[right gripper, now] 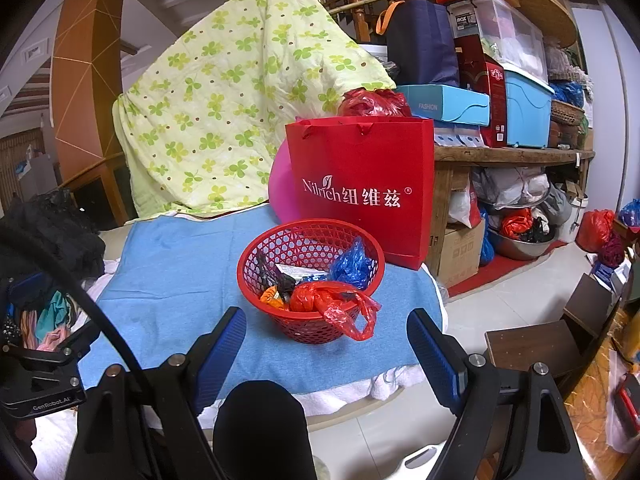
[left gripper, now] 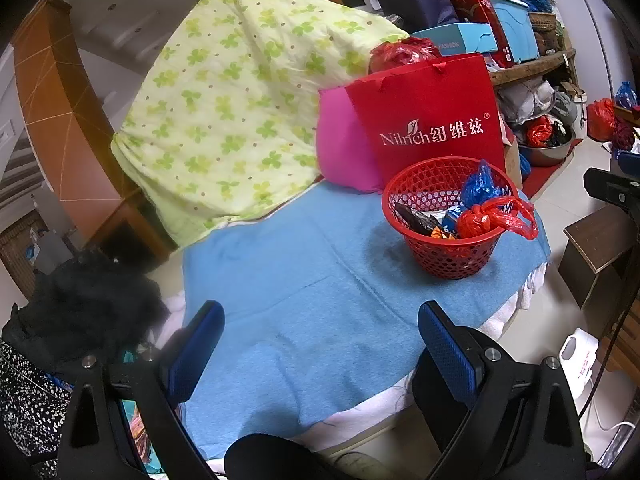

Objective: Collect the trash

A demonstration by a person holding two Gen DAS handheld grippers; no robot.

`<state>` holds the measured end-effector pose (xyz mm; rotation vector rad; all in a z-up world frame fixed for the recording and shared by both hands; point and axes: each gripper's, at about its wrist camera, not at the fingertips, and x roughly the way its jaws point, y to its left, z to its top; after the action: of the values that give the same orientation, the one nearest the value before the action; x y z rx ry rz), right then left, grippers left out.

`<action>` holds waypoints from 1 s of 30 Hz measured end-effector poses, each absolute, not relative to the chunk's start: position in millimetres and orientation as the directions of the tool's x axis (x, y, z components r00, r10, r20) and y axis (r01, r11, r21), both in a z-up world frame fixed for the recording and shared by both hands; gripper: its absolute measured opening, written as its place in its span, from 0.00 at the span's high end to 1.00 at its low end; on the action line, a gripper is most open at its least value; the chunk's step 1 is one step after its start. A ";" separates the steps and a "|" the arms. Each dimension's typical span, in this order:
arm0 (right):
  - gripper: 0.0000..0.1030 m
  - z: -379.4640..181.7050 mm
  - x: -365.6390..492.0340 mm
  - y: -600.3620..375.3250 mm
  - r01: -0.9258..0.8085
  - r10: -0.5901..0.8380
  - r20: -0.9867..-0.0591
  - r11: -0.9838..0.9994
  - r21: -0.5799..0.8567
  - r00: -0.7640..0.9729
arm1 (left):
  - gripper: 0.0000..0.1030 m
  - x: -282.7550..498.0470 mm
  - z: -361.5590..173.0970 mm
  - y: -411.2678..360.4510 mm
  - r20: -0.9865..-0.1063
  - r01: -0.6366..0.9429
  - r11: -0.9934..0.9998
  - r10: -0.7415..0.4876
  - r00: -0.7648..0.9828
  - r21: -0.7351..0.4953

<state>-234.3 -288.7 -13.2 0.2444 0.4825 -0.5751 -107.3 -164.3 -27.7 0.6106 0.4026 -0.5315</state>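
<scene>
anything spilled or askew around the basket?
One thing: the red plastic bag hangs over the front rim of the red basket, its handle loop dangling outside. The other trash sits inside, the basket stands upright on the blue towel, and nothing has spilled. Both grippers' jaws are open and empty.

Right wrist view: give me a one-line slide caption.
Open right gripper faces a red basket of bagged trash on a blue towel, red gift bag behind.
</scene>
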 end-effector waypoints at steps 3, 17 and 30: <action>0.17 -13.3 -235.0 -289.2 0.574 -0.465 -0.494 0.814 0.087 0.735 | 0.06 -105.3 -28.8 -165.4 -0.500 0.581 0.690 -0.352 0.791 0.432; 0.17 -15.7 -211.2 -318.2 0.614 -0.513 -0.460 0.783 0.094 0.725 | 0.06 -56.7 -32.7 -206.6 -0.528 0.585 0.690 -0.335 0.781 0.427; 0.17 -35.7 -168.4 -349.7 0.636 -0.512 -0.506 0.765 0.100 0.695 | 0.06 -6.1 -44.4 -229.6 -0.583 0.669 0.690 -0.433 0.687 0.276</action>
<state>-168.4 -349.7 -35.7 0.2779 0.4763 -0.6496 -6.1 -229.6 -44.4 0.5022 0.5083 -0.6470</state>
